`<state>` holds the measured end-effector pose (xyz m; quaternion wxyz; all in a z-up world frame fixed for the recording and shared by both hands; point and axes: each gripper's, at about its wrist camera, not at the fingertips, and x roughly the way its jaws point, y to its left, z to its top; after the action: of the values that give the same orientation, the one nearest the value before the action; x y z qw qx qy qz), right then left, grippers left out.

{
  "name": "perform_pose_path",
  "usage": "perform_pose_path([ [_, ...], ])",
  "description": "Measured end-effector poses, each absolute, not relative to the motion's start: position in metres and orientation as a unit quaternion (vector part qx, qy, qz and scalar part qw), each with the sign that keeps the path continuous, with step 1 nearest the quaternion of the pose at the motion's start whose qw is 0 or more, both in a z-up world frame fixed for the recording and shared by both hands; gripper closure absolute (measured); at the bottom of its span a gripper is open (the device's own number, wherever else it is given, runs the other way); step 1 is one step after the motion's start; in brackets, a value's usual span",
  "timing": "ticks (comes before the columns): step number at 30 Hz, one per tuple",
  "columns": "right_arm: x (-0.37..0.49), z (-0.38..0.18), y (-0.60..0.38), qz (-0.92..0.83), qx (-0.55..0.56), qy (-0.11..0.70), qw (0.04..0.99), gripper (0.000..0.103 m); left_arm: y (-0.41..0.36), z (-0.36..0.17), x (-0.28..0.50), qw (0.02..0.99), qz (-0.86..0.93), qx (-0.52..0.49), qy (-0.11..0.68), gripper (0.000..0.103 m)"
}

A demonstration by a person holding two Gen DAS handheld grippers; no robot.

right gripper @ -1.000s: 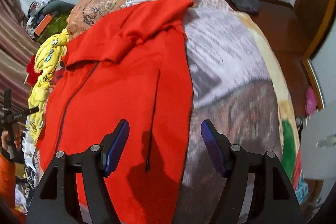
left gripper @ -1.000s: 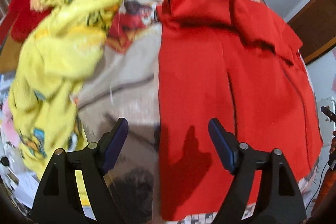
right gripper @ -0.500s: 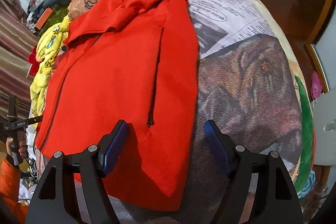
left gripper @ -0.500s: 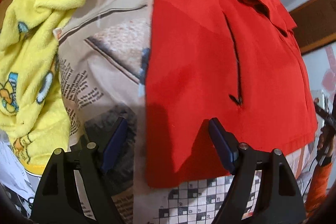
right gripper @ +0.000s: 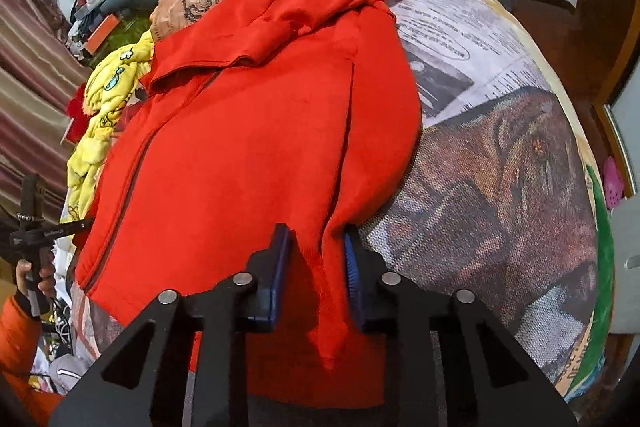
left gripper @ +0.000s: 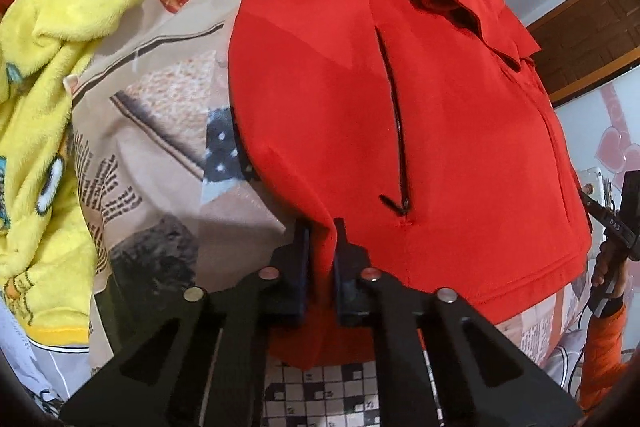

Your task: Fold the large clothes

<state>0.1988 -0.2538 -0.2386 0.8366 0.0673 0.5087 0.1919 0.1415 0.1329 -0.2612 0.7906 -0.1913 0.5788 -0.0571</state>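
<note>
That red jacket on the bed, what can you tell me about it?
The red jacket looks like soft fleece, with a dark front zip, a dark zipped side pocket and a rumpled collar or hood at the far end. It lies front-up and mostly flat on a newspaper-print bedspread. Its near hem is bunched at both corners: the left gripper and the right gripper have just closed on the fabric.

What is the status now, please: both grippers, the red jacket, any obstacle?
Left gripper and right gripper just closed, pinching red jacket hem corners. Jacket flat on bed. Yellow blanket beside, apart.
</note>
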Motion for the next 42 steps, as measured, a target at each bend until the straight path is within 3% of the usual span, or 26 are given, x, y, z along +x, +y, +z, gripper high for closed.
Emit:
perform_pose_path([
  [5, 0.2, -0.233, -0.256, 0.199, 0.083, 0.5, 0.839, 0.09, 0.13, -0.249, 0.147, 0.801, -0.055, -0.193, 0.563, 0.098],
  [17, 0.217, -0.175, -0.245, 0.24, 0.085, 0.427, 0.868, 0.098, 0.129, -0.147, 0.178, 0.873, -0.085, -0.173, 0.448, 0.099],
  [23, 0.243, -0.137, -0.248, 0.233, 0.079, 0.374, 0.894, 0.098, 0.135, -0.103, 0.21, 0.896, -0.094, -0.166, 0.402, 0.099],
  [26, 0.25, -0.137, -0.246, 0.213, 0.049, 0.388, 0.895, 0.097, 0.129, -0.1, 0.22, 0.897, -0.101, -0.157, 0.401, 0.099],
  [27, 0.25, -0.14, -0.246, 0.211, 0.045, 0.396, 0.893, 0.095, 0.126, -0.101, 0.221, 0.896, -0.103, -0.155, 0.402, 0.099],
  [28, 0.25, -0.148, -0.248, 0.208, 0.05, 0.414, 0.885, 0.085, 0.123, -0.106, 0.222, 0.895, -0.104, -0.151, 0.407, 0.099],
  [29, 0.25, -0.154, -0.252, 0.206, 0.058, 0.427, 0.879, 0.062, 0.122, -0.109, 0.222, 0.894, -0.104, -0.149, 0.411, 0.099],
  [31, 0.247, -0.173, -0.259, 0.187, 0.069, 0.461, 0.865, 0.035, 0.117, -0.12, 0.22, 0.89, -0.101, -0.142, 0.422, 0.099],
  [42, 0.223, -0.247, -0.269, 0.178, 0.085, 0.56, 0.805, 0.035, 0.124, -0.144, 0.206, 0.88, -0.092, -0.153, 0.44, 0.099],
])
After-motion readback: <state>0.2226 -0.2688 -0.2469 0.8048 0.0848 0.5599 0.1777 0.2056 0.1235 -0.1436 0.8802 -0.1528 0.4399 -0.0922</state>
